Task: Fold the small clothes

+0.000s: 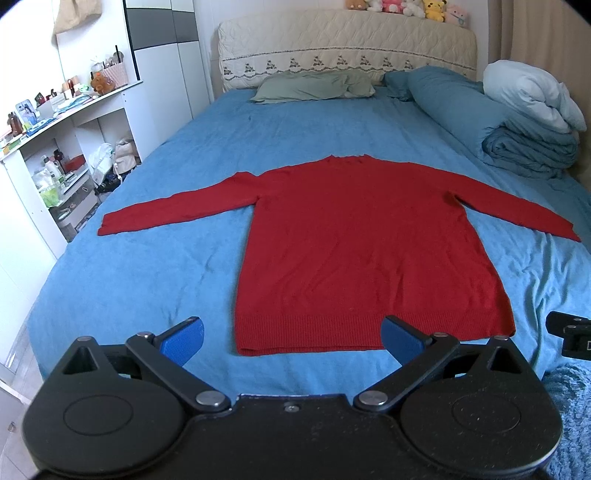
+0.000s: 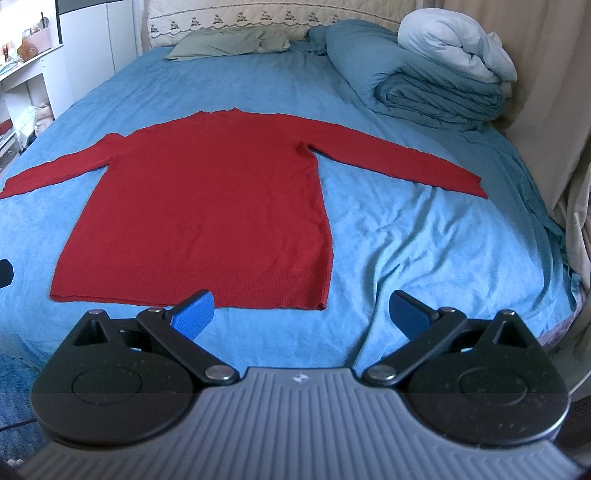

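Red knit sweater (image 1: 365, 251) lies flat and unfolded on the blue bedsheet (image 1: 147, 280), its ribbed hem nearest the cameras, neckline toward the headboard (image 1: 347, 44), and both long sleeves spread out to either side. The fabric looks smooth, with only faint creases across the body.

The left gripper (image 1: 291, 338) hovers just short of the hem with its blue fingers (image 1: 183, 341) spread wide, holding nothing; the hem's left half sits between them in that view. The right gripper (image 2: 301, 314) is likewise released, its blue fingers (image 2: 194, 312) splayed apart near the hem's right corner, clear of the cloth. Part of the right gripper's black body shows at the right edge of the left wrist view.

At the head of the bed a green pillow (image 1: 314, 86) lies flat, a folded blue duvet (image 1: 491, 122) is piled on the right with a pale blue one (image 1: 532, 96) on top, and plush toys (image 1: 406, 8) line the headboard. White shelves (image 1: 55, 155) crowded with small items stand along the left.
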{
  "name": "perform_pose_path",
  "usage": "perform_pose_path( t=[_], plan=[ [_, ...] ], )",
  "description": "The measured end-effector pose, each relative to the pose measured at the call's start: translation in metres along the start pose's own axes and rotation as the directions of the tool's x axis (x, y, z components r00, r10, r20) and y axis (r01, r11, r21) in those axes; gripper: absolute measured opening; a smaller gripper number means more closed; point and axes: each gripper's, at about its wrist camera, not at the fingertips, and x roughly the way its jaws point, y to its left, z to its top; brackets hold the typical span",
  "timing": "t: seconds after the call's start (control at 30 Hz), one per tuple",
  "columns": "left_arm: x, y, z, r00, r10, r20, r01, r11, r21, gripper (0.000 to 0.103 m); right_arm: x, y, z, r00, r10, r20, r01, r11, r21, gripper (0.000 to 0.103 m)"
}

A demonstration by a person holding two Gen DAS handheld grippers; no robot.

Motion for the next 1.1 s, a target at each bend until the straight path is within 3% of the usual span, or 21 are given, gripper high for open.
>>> perform_pose_path(
  t=[1.1],
  plan=[
    [-0.0018,-0.001,0.0012,1.0,-0.002,0.004,0.002,1.0,-0.001,0.103,-0.0039,0.0037,0.0026,1.0,0.006,0.008,-0.006,1.0,-0.004,0.103]
  ],
)
